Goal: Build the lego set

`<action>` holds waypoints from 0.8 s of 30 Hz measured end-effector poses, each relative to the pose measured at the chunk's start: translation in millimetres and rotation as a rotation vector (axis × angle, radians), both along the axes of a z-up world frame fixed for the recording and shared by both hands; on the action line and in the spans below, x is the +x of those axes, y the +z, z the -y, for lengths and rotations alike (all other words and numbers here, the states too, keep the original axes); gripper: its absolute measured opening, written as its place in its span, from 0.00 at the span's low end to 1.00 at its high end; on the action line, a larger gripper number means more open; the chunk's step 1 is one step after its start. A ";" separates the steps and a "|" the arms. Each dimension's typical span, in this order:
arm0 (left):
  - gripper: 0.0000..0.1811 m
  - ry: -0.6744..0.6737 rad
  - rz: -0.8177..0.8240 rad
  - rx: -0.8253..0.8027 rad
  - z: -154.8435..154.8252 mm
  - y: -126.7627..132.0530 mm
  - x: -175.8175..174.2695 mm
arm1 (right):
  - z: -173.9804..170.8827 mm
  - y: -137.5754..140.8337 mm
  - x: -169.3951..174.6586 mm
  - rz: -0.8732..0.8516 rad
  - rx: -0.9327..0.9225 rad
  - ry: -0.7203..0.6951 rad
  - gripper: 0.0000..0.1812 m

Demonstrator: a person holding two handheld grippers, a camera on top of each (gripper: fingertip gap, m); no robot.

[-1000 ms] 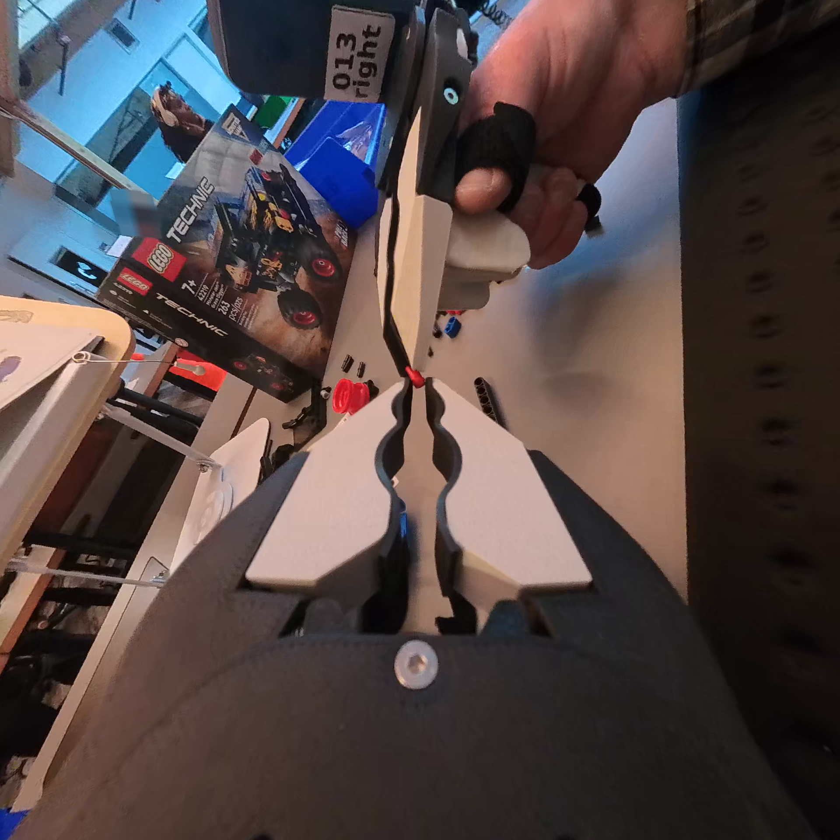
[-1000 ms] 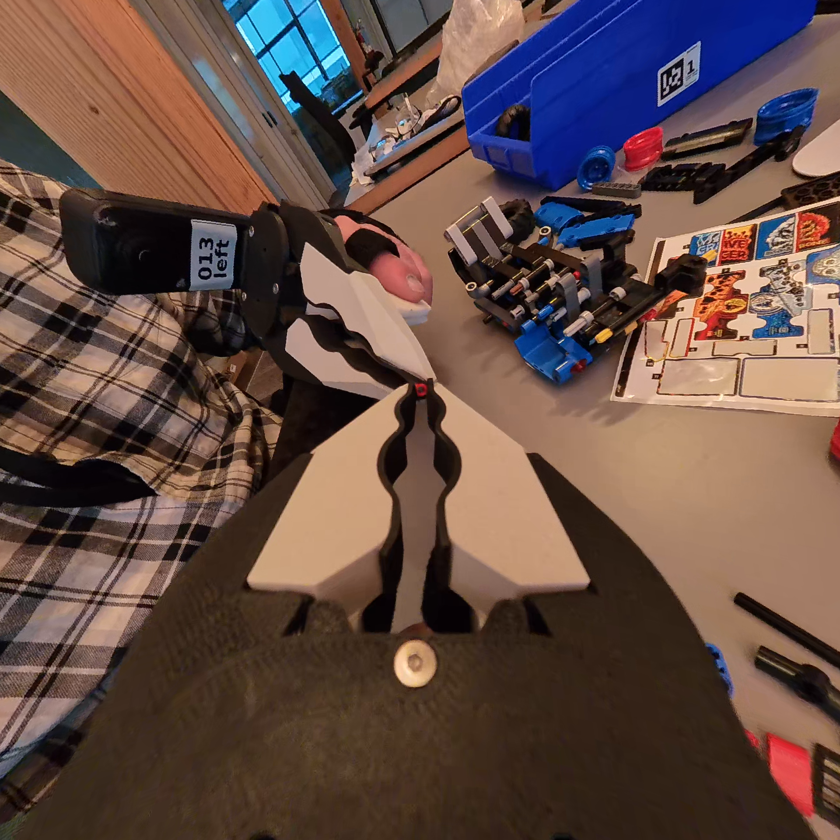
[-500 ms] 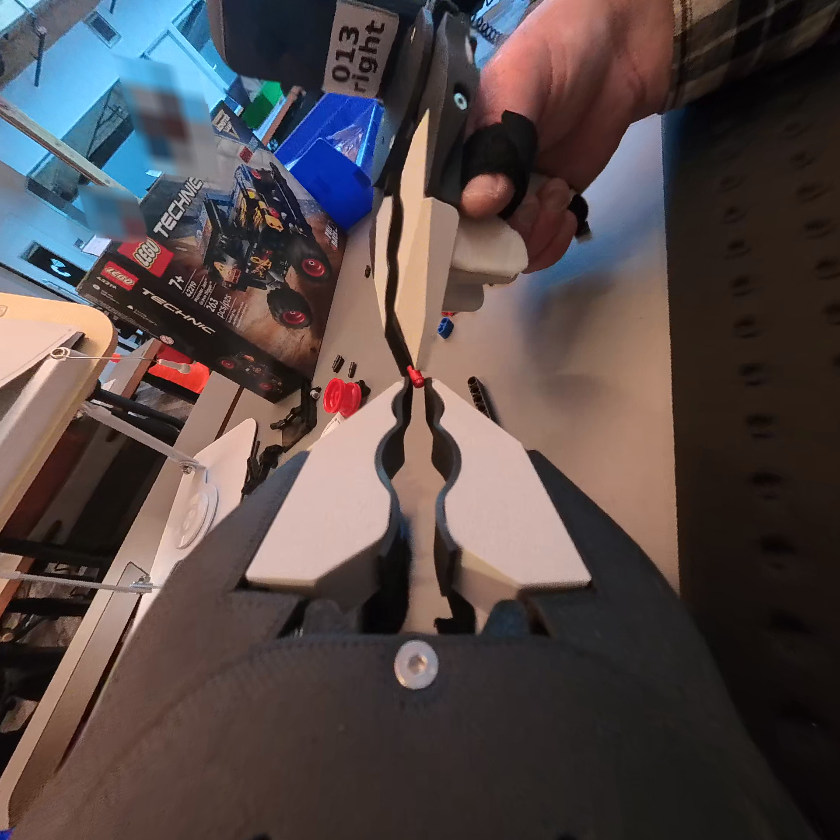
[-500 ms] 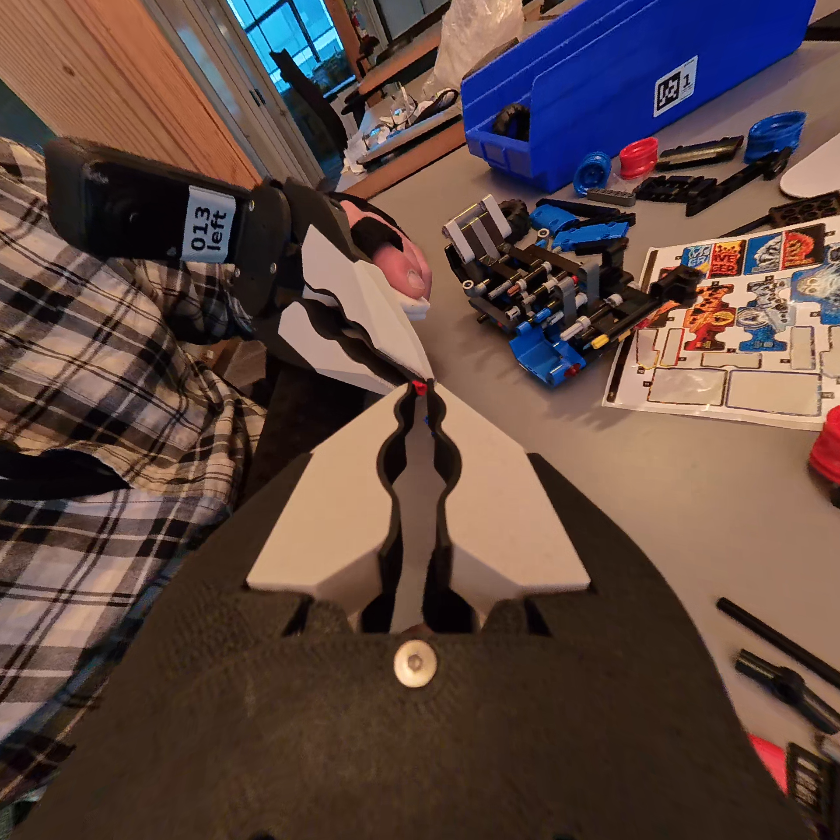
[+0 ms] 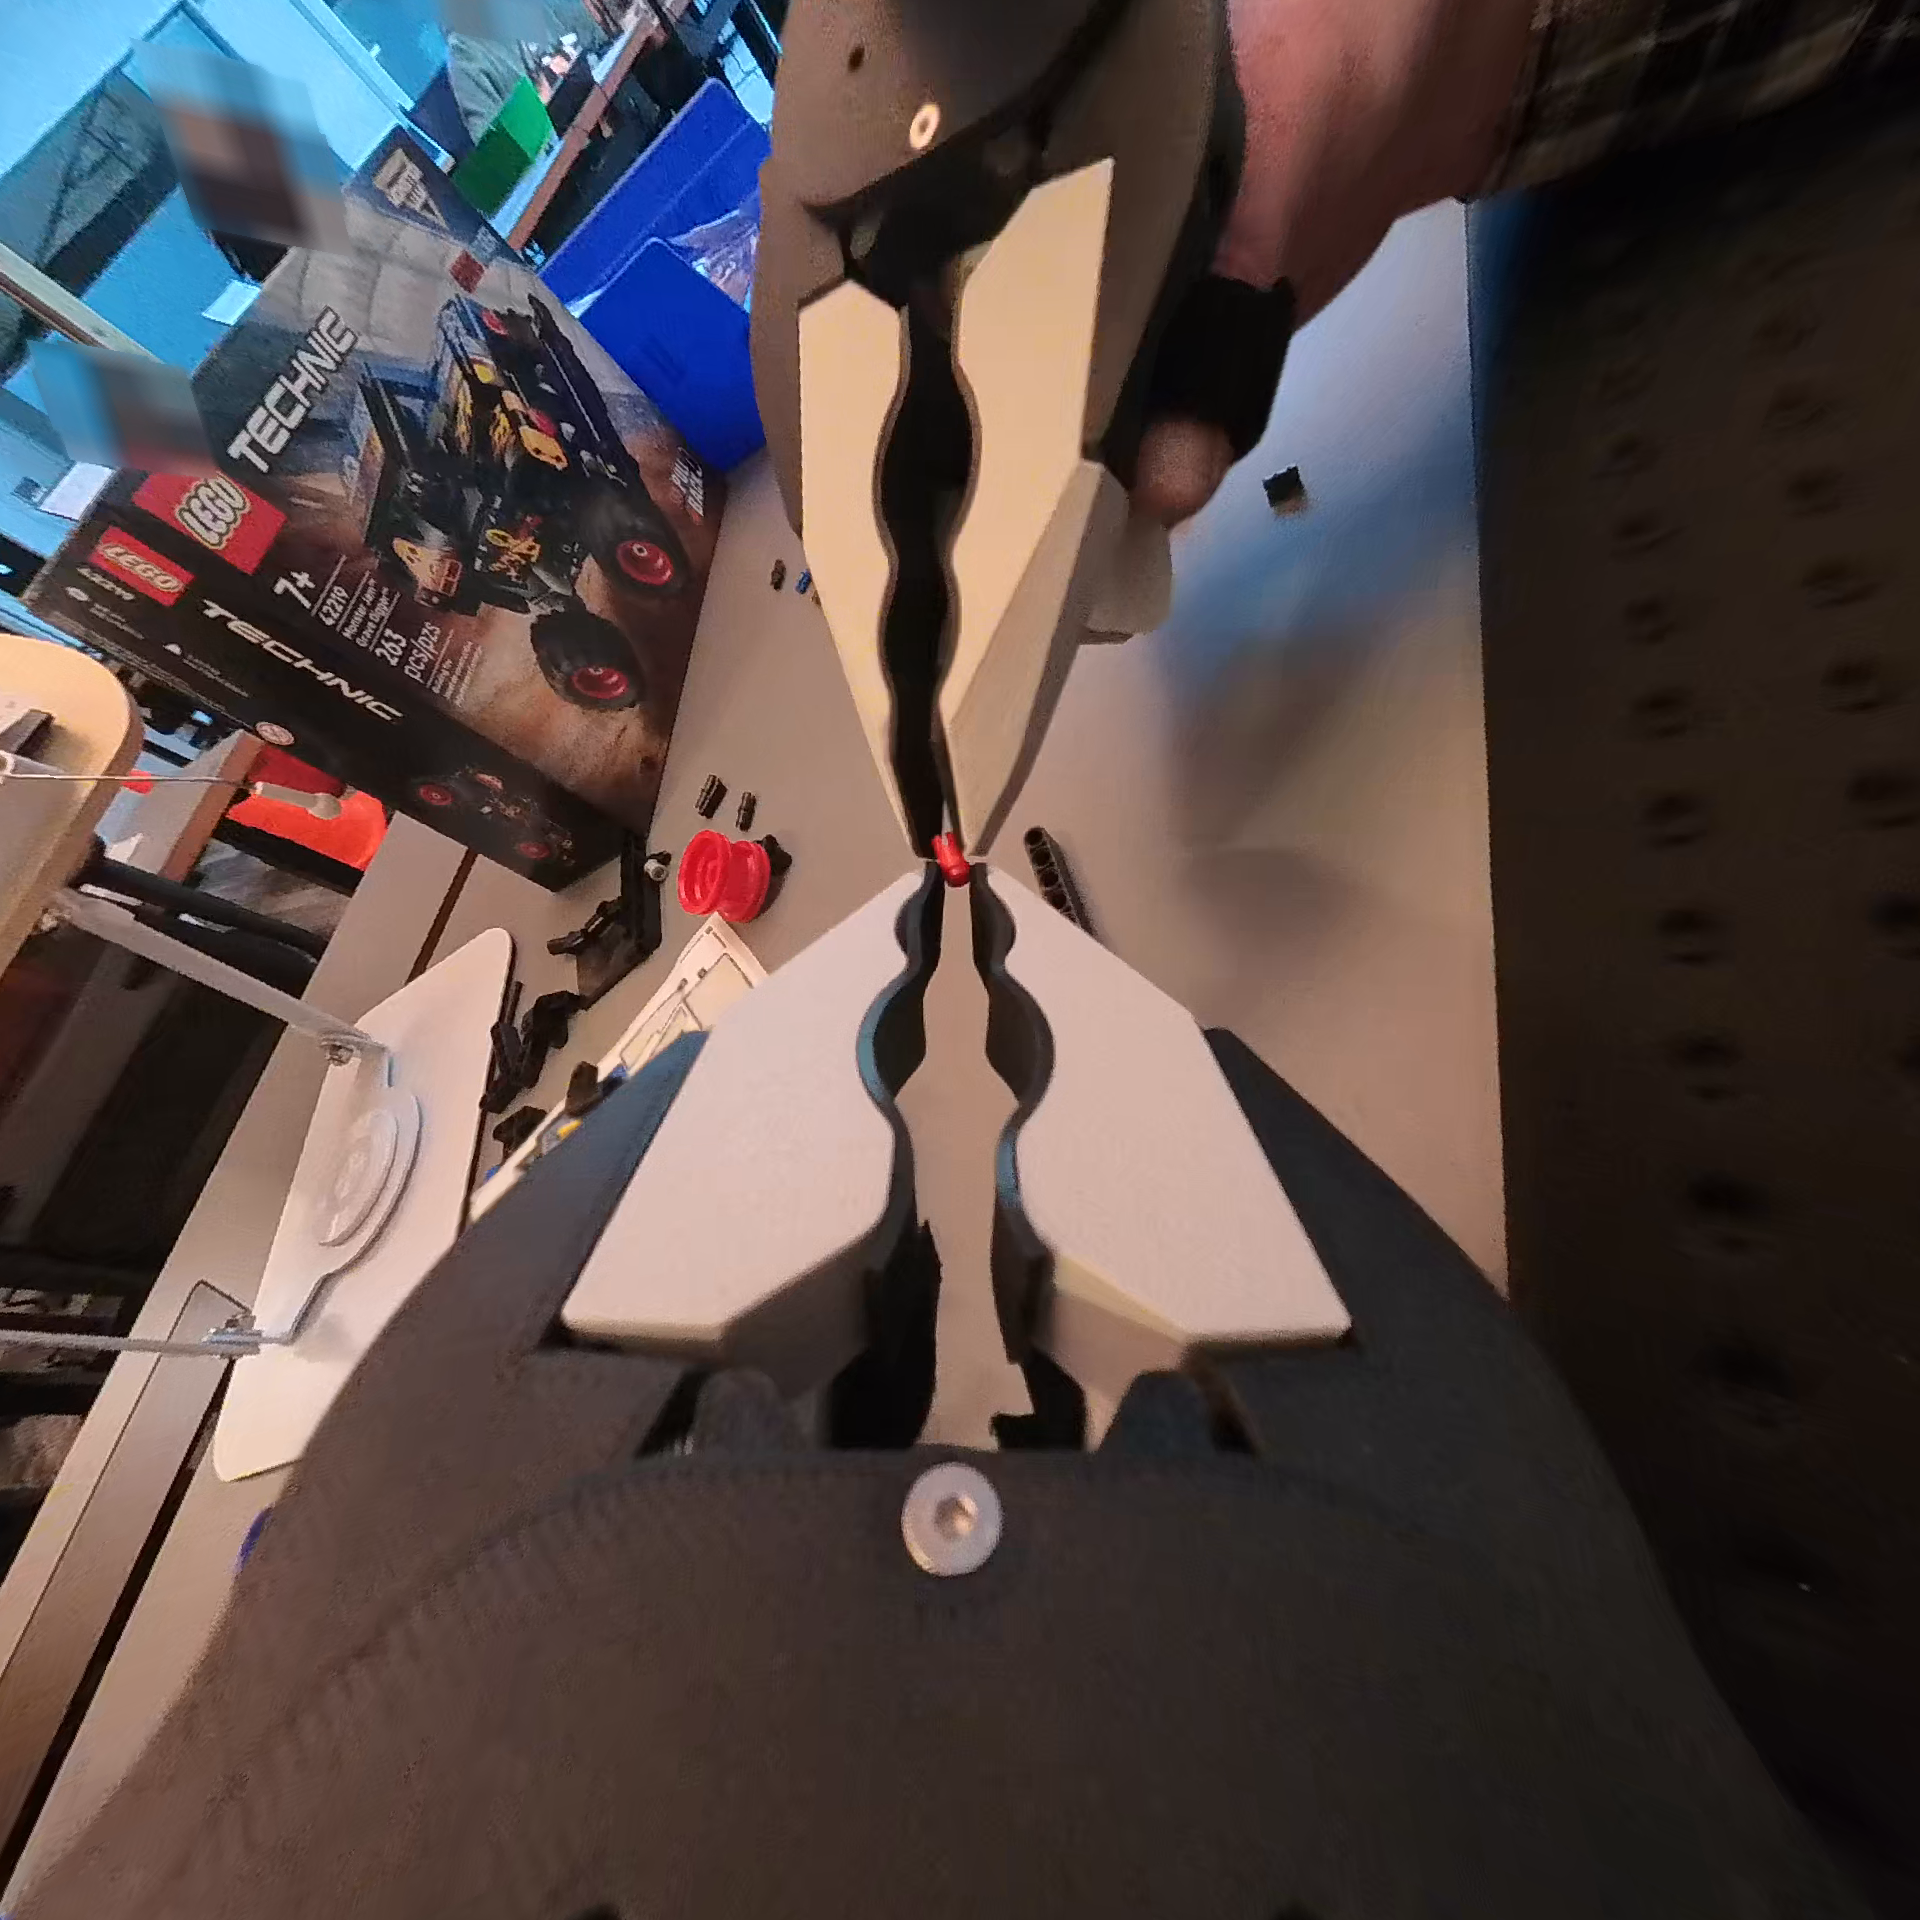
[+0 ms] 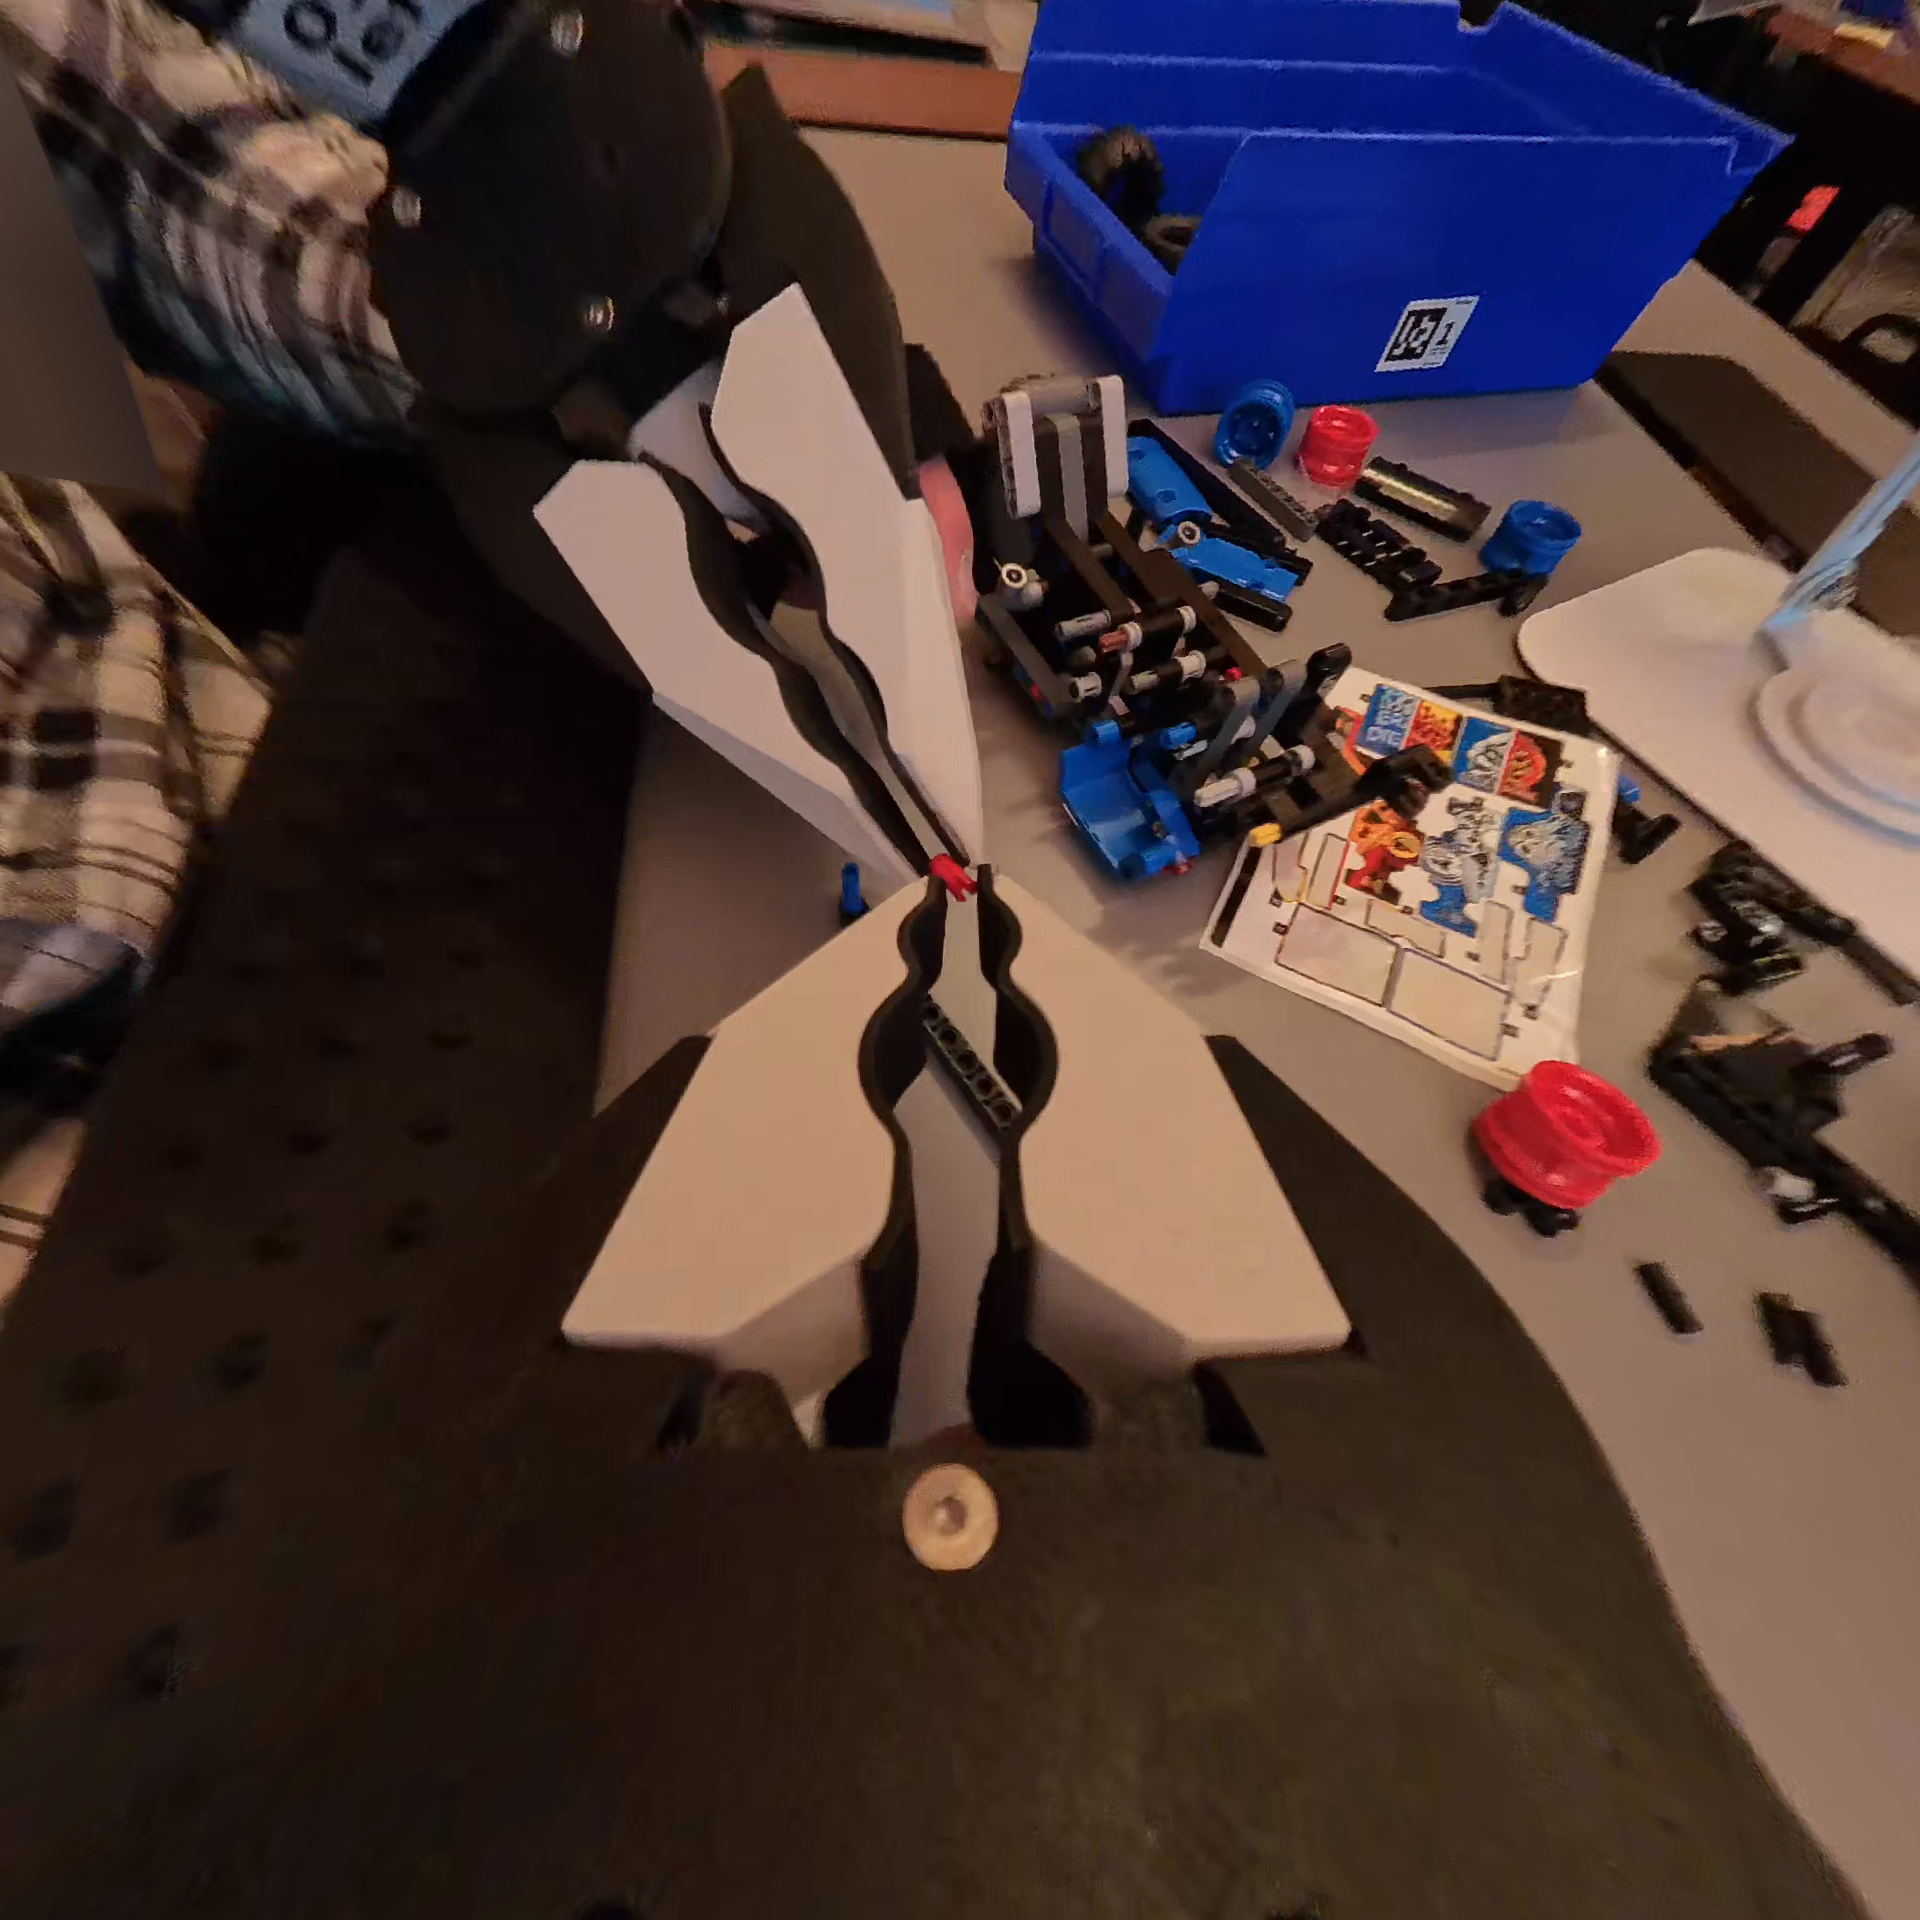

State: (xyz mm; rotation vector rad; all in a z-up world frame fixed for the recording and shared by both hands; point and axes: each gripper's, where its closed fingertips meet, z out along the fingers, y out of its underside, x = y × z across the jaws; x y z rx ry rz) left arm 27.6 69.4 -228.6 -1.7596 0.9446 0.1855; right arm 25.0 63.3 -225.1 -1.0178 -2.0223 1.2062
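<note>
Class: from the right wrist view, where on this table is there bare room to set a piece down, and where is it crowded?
Bare grey table lies near the camera, below the red wheel and sticker sheet. It is crowded from the half-built truck to the blue bin, and among black parts at right.

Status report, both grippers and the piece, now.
Left hand-held gripper and right hand-held gripper tip to tip, both pinching small red pin. Held above table. Nothing between.
</note>
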 end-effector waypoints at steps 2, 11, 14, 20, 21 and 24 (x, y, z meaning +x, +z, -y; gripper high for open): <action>0.02 -0.002 0.005 -0.011 0.5 -1.5 0.6 | -1.4 -3.6 -0.2 -0.016 0.082 -0.005 0.02; 0.02 -0.012 0.037 -0.025 3.8 0.0 4.0 | -3.6 -8.4 0.5 -0.046 0.215 -0.007 0.00; 0.02 -0.011 0.050 -0.027 4.3 1.2 4.1 | -3.8 -12.3 0.8 -0.046 0.264 -0.005 0.00; 0.02 -0.004 0.082 -0.040 3.4 2.3 3.7 | -6.7 -3.6 0.0 -0.095 0.289 -0.027 0.01; 0.02 -0.002 0.087 -0.042 3.0 2.4 3.4 | -7.0 -3.0 0.1 -0.100 0.295 -0.029 0.01; 0.02 -0.002 0.105 -0.048 2.4 1.9 4.9 | -7.3 -5.4 0.0 -0.100 0.321 -0.031 0.02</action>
